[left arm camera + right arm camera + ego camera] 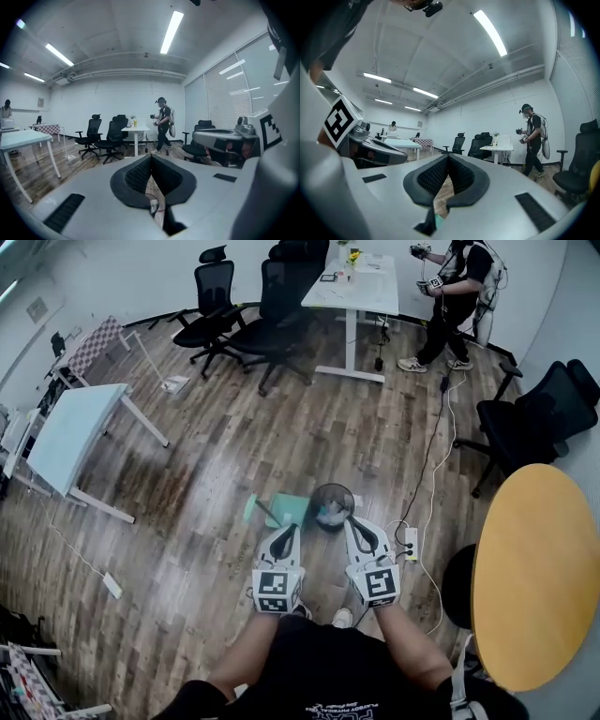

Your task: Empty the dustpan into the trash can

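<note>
Fingers (136, 176) of left gripper (151, 157) together, roughly level

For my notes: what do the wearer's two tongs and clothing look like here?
Both the left tongs and right tongs are pale grey tapering shells with black textured pads; each carries a cube of black-and-white square markers. The person wears a black top.

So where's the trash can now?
The trash can stands mid-frame in the head view, just beyond the right gripper, the green dustpan at its left.
</note>
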A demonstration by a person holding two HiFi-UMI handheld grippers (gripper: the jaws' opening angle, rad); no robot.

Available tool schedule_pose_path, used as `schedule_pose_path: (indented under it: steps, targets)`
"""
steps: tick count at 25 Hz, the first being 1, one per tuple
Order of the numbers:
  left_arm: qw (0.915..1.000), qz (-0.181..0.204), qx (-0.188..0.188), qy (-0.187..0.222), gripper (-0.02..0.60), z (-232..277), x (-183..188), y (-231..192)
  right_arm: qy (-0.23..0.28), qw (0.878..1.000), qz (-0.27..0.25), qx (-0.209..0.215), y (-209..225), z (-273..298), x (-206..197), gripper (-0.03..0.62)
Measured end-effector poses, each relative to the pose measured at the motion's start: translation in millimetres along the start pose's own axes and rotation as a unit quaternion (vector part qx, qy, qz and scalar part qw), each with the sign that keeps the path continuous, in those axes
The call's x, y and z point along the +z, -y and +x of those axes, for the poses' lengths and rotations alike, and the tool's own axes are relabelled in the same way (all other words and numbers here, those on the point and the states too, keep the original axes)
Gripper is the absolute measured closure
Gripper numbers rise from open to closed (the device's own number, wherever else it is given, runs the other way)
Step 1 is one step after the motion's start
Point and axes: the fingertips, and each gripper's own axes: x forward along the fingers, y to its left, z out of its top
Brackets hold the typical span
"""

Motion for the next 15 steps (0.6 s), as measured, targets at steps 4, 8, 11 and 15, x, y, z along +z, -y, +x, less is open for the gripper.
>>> schedule_pose_path:
  steps: [4,8,11,15]
  targets:
    - [1.0000,0.006,-0.003,-0.002,0.557,-4,0,6,0.003,1.000,0.000,-0.004,1,-8,2,0.571]
    - [0.9999,0.012,-0.005,-0.003,0.557,-2,3,11,0.007,1.000,0.002,-0.003,5,-10,4,0.571]
    - [0.9998,0.017,-0.006,-0.003,0.557,2,6,14,0.011,1.000,0.001,-0.003,10,-9,6,0.571]
    - [0.9998,0.021,-0.005,-0.001,0.557,5,6,18,0.017,1.000,-0.002,-0.001,14,-9,8,0.571]
